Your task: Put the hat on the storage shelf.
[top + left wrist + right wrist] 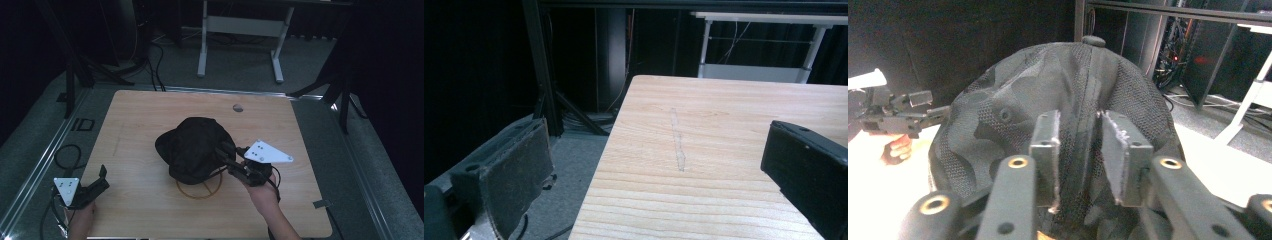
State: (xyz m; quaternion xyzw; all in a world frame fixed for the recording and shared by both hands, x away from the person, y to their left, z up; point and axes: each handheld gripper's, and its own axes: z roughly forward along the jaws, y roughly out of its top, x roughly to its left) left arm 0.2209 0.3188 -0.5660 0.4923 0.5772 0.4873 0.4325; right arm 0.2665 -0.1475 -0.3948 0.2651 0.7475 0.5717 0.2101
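Near the centre of the high view a black cap [194, 149] is seen on the wooden table [150, 110], its crown raised and its brim turned to the left of the frame. The cloth is a mesh with seams and a small button on top, so it is judged to be light and soft, easily deformed, and not fragile or slippery. A hold on a seam ridge or on the stiffer brim would probably be the most secure, because loose mesh may fold away. At the lower right side of the cap the right gripper [1078, 150] is placed, and its jaws are closed on a ridge of the fabric along the centre seam. Under the cap, toward the bottom of the frame, a thin ring [199, 190] is lying on the wood. At the lower left of the frame the left gripper [95, 187] is held over the table edge, well apart from the cap, with its jaws wide apart and nothing between them.
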